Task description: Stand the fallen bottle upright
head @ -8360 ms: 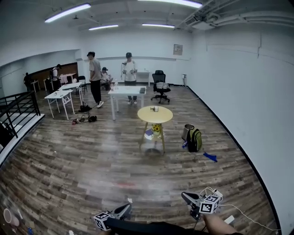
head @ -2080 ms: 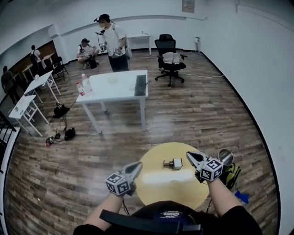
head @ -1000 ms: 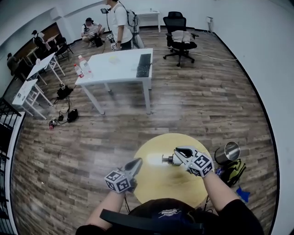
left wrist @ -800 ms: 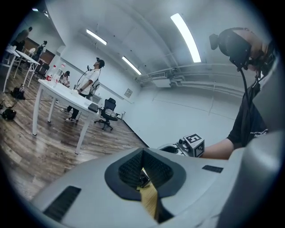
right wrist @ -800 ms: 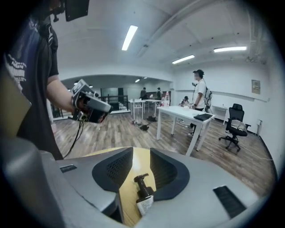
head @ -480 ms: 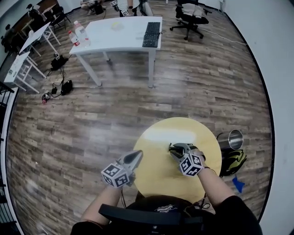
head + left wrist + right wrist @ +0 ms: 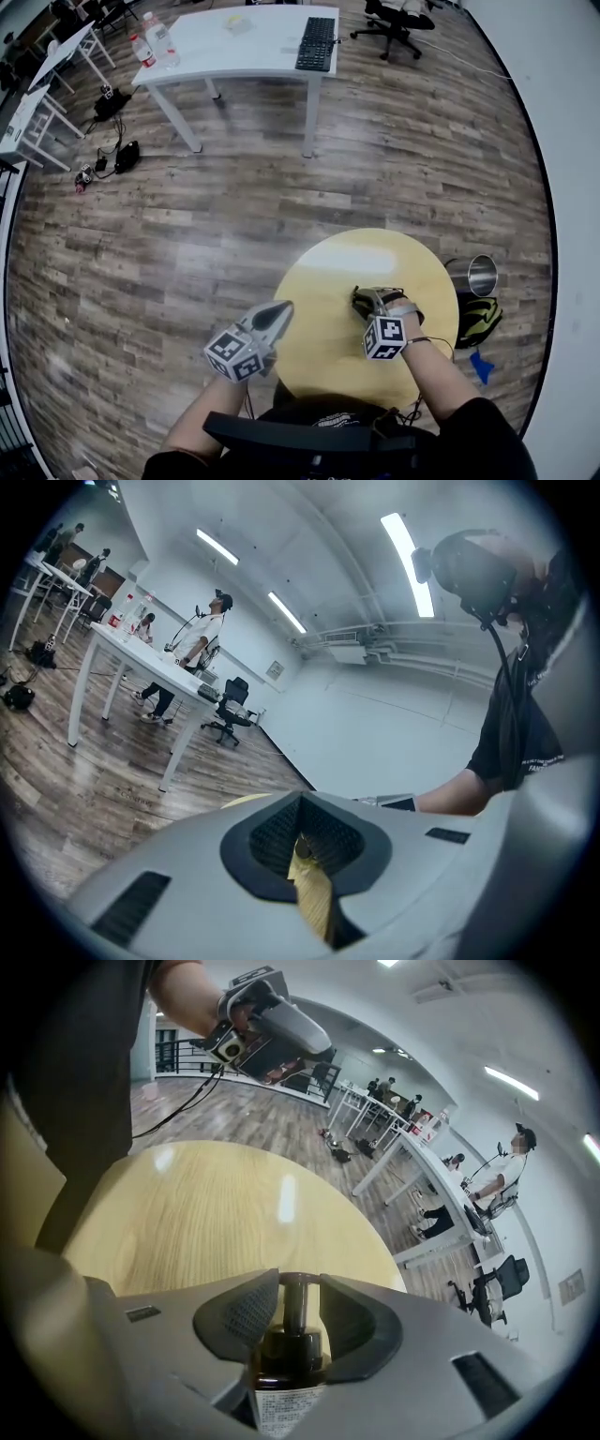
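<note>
The bottle now sits right between the jaws of my right gripper. Its dark body and white label are close under the camera, and its neck and cap run out along the jaws' line towards the tips. A second ago this gripper was held flatter beside the bottle with its jaws nearly together. Since then I have brought it down nose-first over the bottle and the jaws have spread to either side of it. I see a gap on both sides of the neck and no pad clearly pressing on the body, so I judge it straddled, not yet pinched.

As far as I can tell the bottle is still lying on its side on the yellow surface, which stretches away beyond the fingertips. In the head view the gripper covers it, so I cannot check its lean from there.

For the task, this means the approach is done and the grasp is next. I will close on the body, then swing the wrist so the cap ends up on top. Because the bottle lies lengthwise in the jaws, a light grip could let it slide.

My left gripper has come down a little. It hangs off to the side of the right one, near the surface's edge, with its jaws pressed together on nothing.
</note>
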A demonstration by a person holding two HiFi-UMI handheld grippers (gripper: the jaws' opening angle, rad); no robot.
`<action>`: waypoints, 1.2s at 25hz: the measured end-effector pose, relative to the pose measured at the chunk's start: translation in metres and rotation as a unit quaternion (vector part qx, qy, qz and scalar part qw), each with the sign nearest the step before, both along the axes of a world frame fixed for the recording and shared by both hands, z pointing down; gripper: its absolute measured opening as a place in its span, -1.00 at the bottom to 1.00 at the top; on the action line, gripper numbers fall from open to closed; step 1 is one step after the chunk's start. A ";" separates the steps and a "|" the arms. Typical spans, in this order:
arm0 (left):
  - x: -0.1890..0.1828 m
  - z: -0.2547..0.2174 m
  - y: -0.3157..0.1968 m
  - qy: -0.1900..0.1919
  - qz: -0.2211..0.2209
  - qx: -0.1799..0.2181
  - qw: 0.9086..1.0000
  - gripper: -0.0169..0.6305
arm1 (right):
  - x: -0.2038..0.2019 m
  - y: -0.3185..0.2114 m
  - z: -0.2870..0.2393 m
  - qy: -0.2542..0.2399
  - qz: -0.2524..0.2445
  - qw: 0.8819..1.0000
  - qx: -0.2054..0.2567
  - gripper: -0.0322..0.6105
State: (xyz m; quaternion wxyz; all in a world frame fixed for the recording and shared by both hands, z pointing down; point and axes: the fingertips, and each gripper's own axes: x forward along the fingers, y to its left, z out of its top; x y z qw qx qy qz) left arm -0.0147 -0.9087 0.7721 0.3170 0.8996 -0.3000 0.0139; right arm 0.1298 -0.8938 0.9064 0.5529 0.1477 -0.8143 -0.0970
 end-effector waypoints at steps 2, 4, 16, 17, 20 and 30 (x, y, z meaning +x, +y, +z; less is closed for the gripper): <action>-0.003 0.002 -0.001 0.003 0.000 -0.002 1.000 -0.85 | 0.003 0.000 0.006 0.020 -0.005 1.000 -0.002 -0.38; -0.006 0.003 0.000 0.006 -0.001 -0.003 1.000 -0.86 | 0.007 0.001 0.013 0.039 -0.005 0.999 -0.010 -0.38; -0.012 0.002 0.007 0.011 -0.006 -0.006 1.000 -0.85 | 0.006 -0.003 0.029 0.076 0.000 0.997 -0.029 -0.43; -0.012 0.002 0.007 0.011 -0.006 -0.007 1.000 -0.85 | 0.005 -0.003 0.029 0.075 0.000 0.997 -0.031 -0.45; -0.008 -0.001 0.009 0.012 -0.005 -0.007 1.000 -0.85 | 0.006 -0.004 0.024 0.065 0.006 0.997 -0.037 -0.54; 0.002 -0.016 0.016 0.015 0.002 0.000 1.000 -0.85 | 0.002 -0.009 -0.013 -0.002 0.029 0.999 -0.017 -0.59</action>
